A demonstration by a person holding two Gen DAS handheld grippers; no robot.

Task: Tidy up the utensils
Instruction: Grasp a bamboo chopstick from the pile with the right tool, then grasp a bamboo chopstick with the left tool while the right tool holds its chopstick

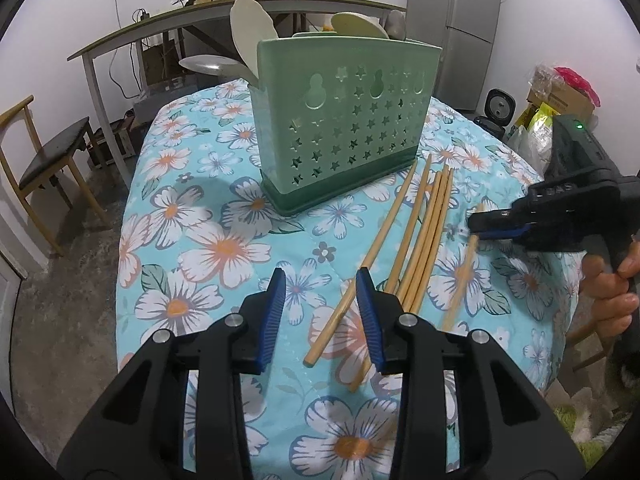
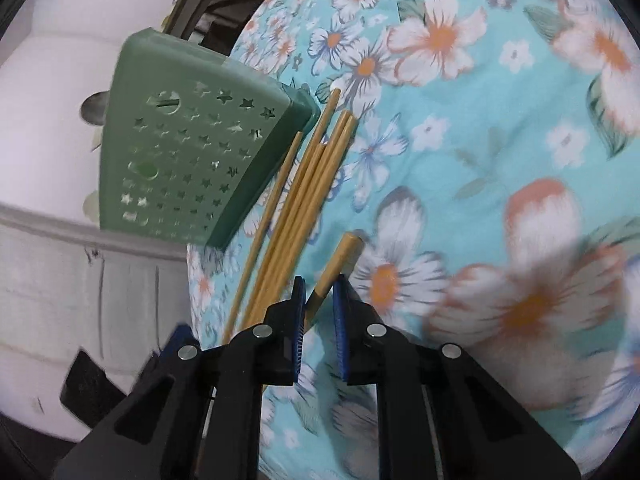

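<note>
A green star-punched utensil holder (image 1: 344,120) (image 2: 188,160) stands on the floral cloth with pale spatulas (image 1: 250,32) and a metal spoon (image 1: 204,65) in it. Several wooden chopsticks (image 1: 428,232) (image 2: 304,192) lie loose beside its base. One chopstick (image 1: 464,276) (image 2: 340,256) lies apart to the right. My right gripper (image 1: 474,224) (image 2: 319,280) is low over that chopstick's end, jaws narrow on either side of it, a sliver of gap showing. My left gripper (image 1: 321,272) hovers open above the cloth; the leftmost chopstick's near end lies below it.
A hand (image 1: 612,292) holds the right gripper's handle at the table's right edge. Beyond the table are a wooden chair (image 1: 44,160) at left, a long cluttered side table (image 1: 240,4) behind, a grey fridge (image 1: 460,20) and bags (image 1: 560,96) at right.
</note>
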